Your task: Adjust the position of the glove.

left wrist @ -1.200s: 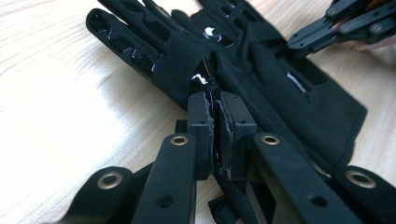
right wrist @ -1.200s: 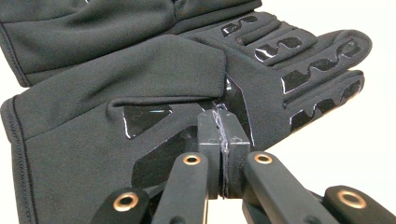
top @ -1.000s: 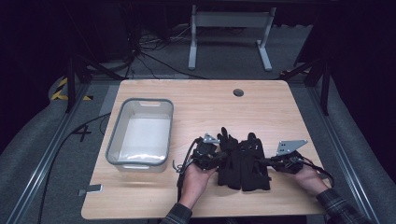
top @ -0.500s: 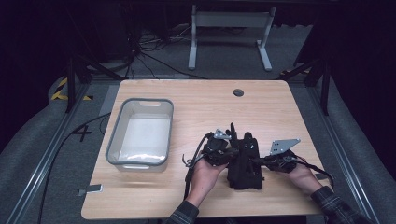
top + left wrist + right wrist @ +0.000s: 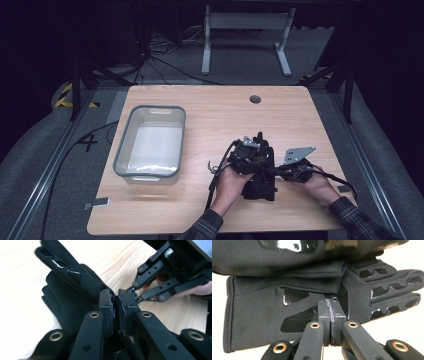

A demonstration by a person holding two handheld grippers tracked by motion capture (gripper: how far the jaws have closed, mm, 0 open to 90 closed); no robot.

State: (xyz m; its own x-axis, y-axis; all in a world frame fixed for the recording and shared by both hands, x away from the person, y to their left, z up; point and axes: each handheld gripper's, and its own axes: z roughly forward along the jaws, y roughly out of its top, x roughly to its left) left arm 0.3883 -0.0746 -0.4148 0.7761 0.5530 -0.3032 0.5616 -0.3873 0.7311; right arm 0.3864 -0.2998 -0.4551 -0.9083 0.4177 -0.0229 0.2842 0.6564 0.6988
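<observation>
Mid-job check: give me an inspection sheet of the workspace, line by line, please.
Surface: wooden table, with a round grommet hole near its far edge.
Job's things: black gloves stacked near the front edge, one lying over the other.
Clutter: clear plastic bin at left; whether anything is in it cannot be told.
Grippers: left gripper shut on a glove's fabric; right gripper shut on a glove's edge.
Cables: a black cable trails from the left gripper across the table.
Surroundings: grey stand and loose wires on the carpet behind; yellow-black tape at far left.
</observation>
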